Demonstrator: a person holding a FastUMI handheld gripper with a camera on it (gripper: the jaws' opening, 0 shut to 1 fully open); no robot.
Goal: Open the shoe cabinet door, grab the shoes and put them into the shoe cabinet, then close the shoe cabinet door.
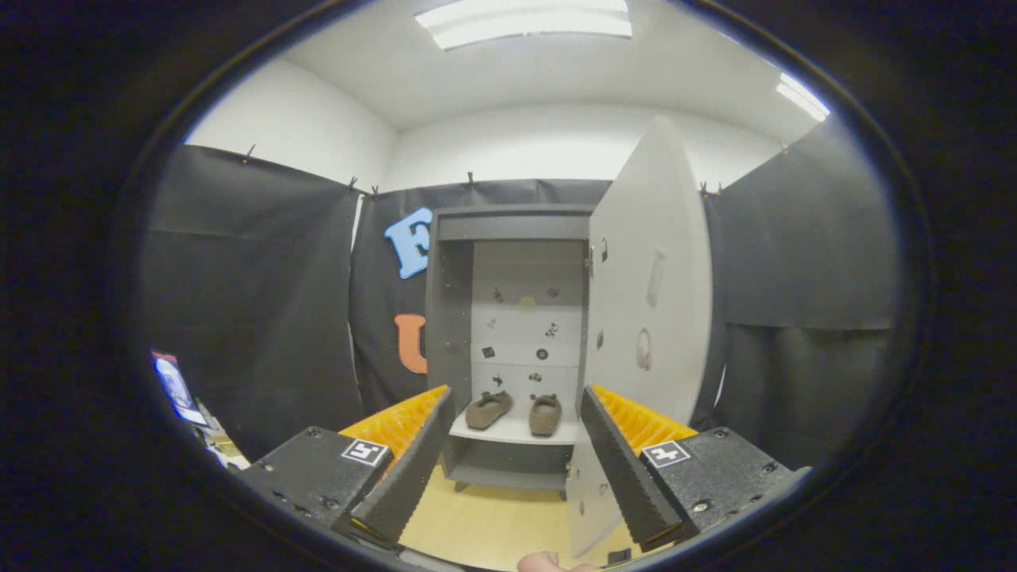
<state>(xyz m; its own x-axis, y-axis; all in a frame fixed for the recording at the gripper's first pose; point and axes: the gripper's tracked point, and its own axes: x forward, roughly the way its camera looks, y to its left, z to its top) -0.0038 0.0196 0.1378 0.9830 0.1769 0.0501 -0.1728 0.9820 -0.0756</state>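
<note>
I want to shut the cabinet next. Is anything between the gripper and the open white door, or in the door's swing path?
Nothing visible blocks it. The open gripper holds nothing; the white cabinet door stands open just ahead on its right. Both brown shoes sit on the shelf inside the grey shoe cabinet, apparently behind its front edge.

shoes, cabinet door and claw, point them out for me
shoes [515, 411]: gripper view, between the pair on the cabinet shelf.
cabinet door [647, 286]: gripper view, middle of the open panel.
claw [511, 461]: gripper view, midway between its open fingers, holding nothing.

cabinet mouth open ahead, door swung out right, fingers spread
</note>
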